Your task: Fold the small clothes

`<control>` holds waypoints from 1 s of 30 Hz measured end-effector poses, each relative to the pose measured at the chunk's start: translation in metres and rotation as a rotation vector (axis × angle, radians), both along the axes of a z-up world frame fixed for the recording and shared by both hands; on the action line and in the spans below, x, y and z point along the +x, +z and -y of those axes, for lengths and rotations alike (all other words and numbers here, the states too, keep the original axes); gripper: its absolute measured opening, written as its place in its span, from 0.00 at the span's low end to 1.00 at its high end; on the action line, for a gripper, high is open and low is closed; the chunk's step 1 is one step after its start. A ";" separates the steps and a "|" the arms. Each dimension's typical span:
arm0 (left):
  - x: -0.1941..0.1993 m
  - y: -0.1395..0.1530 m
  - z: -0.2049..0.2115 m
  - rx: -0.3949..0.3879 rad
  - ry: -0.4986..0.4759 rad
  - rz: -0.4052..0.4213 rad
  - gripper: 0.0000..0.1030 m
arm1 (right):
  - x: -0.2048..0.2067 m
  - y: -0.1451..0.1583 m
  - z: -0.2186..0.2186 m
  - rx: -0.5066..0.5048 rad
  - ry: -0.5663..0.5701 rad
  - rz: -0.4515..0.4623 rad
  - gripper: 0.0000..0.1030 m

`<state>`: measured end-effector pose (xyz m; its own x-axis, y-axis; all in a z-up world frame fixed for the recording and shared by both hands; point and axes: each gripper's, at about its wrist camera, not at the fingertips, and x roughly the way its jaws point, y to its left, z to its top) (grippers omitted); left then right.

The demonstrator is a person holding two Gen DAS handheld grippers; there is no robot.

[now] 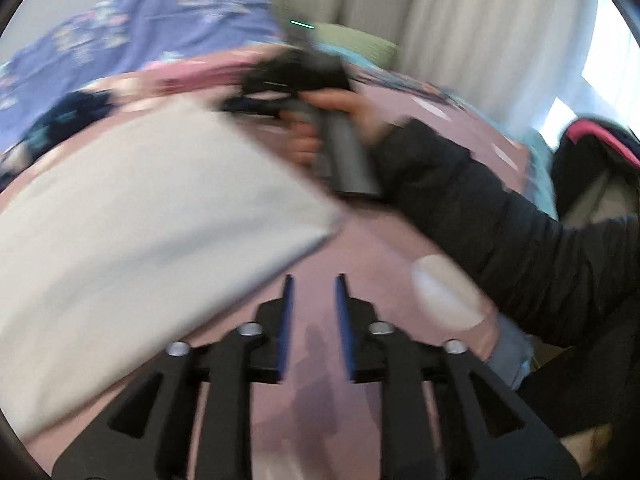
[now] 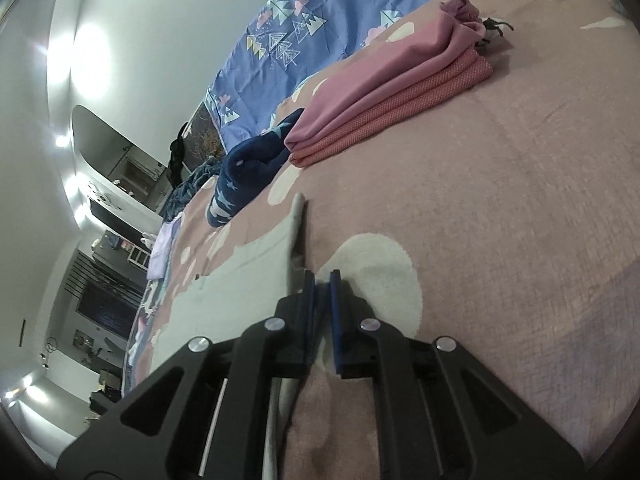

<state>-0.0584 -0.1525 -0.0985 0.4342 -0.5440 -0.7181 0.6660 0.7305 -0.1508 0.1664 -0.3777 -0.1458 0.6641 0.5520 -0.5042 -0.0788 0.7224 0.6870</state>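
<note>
A pale grey garment lies flat on the pink spotted bedspread. My left gripper is open and empty, hovering just right of the garment's near corner. The right gripper body shows at the garment's far edge, held by a hand in a dark sleeve. In the right wrist view the right gripper has its jaws nearly closed with a thin gap, empty, beside the grey garment's edge. A folded pink stack lies further along the bed.
A navy patterned garment lies crumpled beside the pink stack. A blue patterned quilt runs along the wall side of the bed. White curtains and a dark bag stand to the right.
</note>
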 end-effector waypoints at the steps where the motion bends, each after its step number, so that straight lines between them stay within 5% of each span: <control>1: -0.001 0.001 -0.025 0.000 0.078 0.009 0.31 | 0.000 0.000 -0.002 -0.005 -0.004 -0.001 0.07; 8: -0.011 -0.003 -0.192 -0.016 0.566 0.022 0.40 | -0.030 0.005 -0.002 -0.081 -0.057 -0.019 0.08; 12: -0.025 -0.006 -0.277 -0.042 0.792 0.022 0.40 | -0.065 0.027 -0.006 -0.184 -0.104 -0.004 0.21; 16: -0.024 -0.003 -0.318 -0.028 0.862 0.050 0.40 | -0.105 0.074 -0.050 -0.313 -0.049 0.113 0.24; 20: -0.015 -0.004 -0.331 -0.048 0.852 0.071 0.40 | -0.145 0.106 -0.168 -0.546 0.162 0.271 0.40; 24: -0.008 -0.017 -0.350 -0.111 0.862 0.055 0.40 | -0.183 0.087 -0.298 -0.807 0.390 0.403 0.48; 30: -0.015 -0.037 -0.381 -0.202 0.885 0.015 0.47 | -0.218 0.036 -0.432 -0.972 0.700 0.494 0.48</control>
